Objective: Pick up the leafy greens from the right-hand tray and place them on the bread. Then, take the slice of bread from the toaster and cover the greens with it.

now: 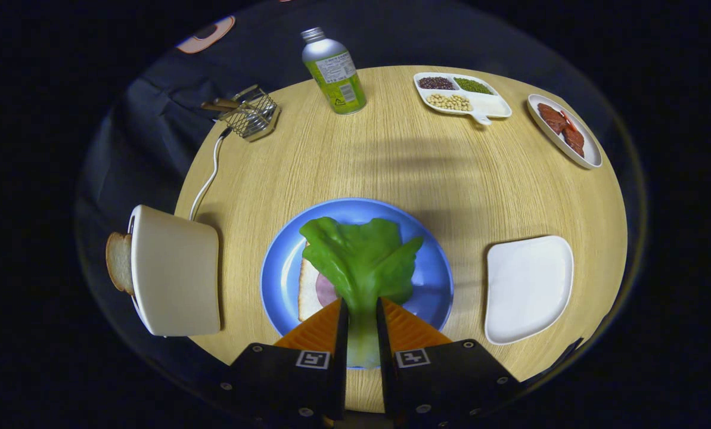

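Over the blue plate, the gripper pinches the leafy greens by their stem, above the bread; white tray well apart.

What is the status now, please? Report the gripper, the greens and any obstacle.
Gripper shut on leafy greens above bread on blue plate. Toaster slice waiting. No obstacle.

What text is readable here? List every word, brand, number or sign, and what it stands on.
Bottle: label print too small and blurred to read.
Tool: two square coded markers, no words; its fingers clamp the leafy greens by the stem above the blue plate.
No other text.
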`<state>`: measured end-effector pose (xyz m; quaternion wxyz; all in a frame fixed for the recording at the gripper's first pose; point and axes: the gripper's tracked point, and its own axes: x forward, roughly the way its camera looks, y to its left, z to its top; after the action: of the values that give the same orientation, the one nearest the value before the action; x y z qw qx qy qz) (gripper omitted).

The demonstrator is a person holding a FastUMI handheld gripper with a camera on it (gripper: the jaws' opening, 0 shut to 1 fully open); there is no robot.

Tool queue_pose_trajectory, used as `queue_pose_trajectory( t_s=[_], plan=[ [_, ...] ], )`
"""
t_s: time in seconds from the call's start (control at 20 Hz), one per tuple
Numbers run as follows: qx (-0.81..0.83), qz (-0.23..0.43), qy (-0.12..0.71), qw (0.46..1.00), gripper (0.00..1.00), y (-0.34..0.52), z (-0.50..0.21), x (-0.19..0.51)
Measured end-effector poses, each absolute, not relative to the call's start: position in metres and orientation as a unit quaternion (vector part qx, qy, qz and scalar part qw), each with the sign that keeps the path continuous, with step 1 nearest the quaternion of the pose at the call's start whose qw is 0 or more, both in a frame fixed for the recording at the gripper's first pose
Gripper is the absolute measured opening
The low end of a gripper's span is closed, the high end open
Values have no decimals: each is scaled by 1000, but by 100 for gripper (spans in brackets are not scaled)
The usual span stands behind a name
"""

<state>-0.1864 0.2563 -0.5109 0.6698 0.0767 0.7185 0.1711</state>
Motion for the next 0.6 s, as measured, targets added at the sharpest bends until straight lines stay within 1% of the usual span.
queue_pose_trajectory(
  t_s=[0.05, 0.15, 0.2, 0.25, 0.3, 0.5, 0.55, 0.6],
  plan=[
    [73, 173, 718, 670, 27, 257, -510, -186],
    [71, 174, 717, 671, 35, 258, -507, -184],
    [75, 174, 716, 672, 41, 260, -505, -184],
    [77, 170, 715, 674, 46, 259, -503, -182],
    [81, 167, 714, 676, 54, 260, -498, -180],
    [99, 166, 701, 686, 69, 271, -464, -164],
    [101, 169, 695, 691, 71, 277, -454, -161],
    [103, 174, 689, 696, 76, 284, -442, -156]
  ],
)
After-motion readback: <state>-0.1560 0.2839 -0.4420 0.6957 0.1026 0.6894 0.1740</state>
